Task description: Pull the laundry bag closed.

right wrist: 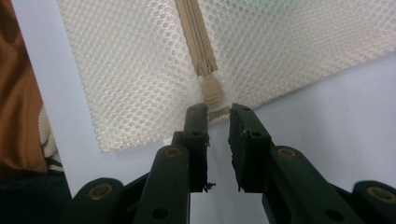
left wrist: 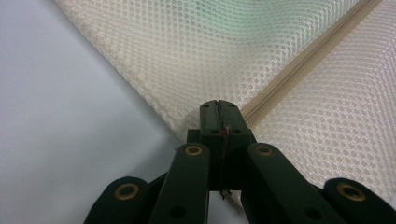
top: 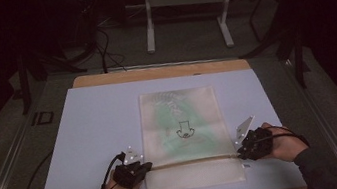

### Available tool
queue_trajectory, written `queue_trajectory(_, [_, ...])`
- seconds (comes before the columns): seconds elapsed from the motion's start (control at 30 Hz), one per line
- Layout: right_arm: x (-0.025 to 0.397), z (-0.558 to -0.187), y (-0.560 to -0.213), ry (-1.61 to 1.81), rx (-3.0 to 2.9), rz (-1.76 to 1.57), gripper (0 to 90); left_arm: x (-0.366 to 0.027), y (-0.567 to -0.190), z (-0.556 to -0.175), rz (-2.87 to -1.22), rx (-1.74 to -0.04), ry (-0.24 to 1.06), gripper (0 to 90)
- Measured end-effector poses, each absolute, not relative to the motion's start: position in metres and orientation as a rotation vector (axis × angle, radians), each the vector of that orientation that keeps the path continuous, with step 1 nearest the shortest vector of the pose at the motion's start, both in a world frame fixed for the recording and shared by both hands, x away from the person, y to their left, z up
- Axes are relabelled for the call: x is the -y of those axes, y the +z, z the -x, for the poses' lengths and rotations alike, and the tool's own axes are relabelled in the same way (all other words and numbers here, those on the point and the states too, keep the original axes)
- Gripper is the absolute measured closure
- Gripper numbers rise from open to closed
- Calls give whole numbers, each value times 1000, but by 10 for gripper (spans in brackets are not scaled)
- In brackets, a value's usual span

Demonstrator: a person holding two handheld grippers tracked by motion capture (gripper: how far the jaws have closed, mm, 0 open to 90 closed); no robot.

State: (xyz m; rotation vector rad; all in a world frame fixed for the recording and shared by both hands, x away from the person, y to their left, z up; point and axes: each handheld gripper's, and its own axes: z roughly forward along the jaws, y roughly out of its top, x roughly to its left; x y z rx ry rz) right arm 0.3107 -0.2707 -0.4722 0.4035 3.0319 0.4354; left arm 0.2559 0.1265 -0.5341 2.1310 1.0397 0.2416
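Observation:
A cream mesh zipper bag (top: 181, 123) lies flat on a pale blue mat (top: 95, 125), with something green bearing a black print (top: 182, 132) inside it. Its zipper (top: 191, 162) runs across near the front edge. My left gripper (top: 146, 167) is shut on the bag's left edge at the zipper's end; in the left gripper view the jaws (left wrist: 217, 106) pinch the mesh (left wrist: 187, 46) beside the zipper tape (left wrist: 299, 65). My right gripper (top: 240, 153) is at the bag's right edge. In the right gripper view it stands open (right wrist: 218, 112), with the zipper slider (right wrist: 211, 88) just ahead and its pull tab between the tips.
The mat covers a wooden table whose far edge (top: 163, 71) shows. Beyond it, white stand legs (top: 149, 26) and cables (top: 104, 48) sit on the dark floor. A person's brown clothing (right wrist: 14, 93) is at the left of the right gripper view.

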Motion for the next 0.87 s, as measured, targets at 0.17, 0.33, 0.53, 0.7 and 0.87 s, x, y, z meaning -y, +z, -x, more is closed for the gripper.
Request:
queue_trajectory(0.17, [274,-311,-471,457,-3014,-423,760,-127,-534,-256,-2131,-1038,243,892])
queue_trajectory(0.33, [277,-311,-470,481,-3005,-430,751,-127,-535,-256,-2123,-1039,236,891])
queue_trajectory(0.53, [279,-311,-471,512,-2992,-446,746,-127,-535,-256,-2121,-1039,241,891])
queue_trajectory(0.7, [281,-311,-474,580,-2962,-490,741,-127,-535,-255,-2123,-1038,250,890])
queue_trajectory(0.87, [283,-309,-484,635,-2938,-526,738,-126,-535,-254,-2125,-1036,257,890])
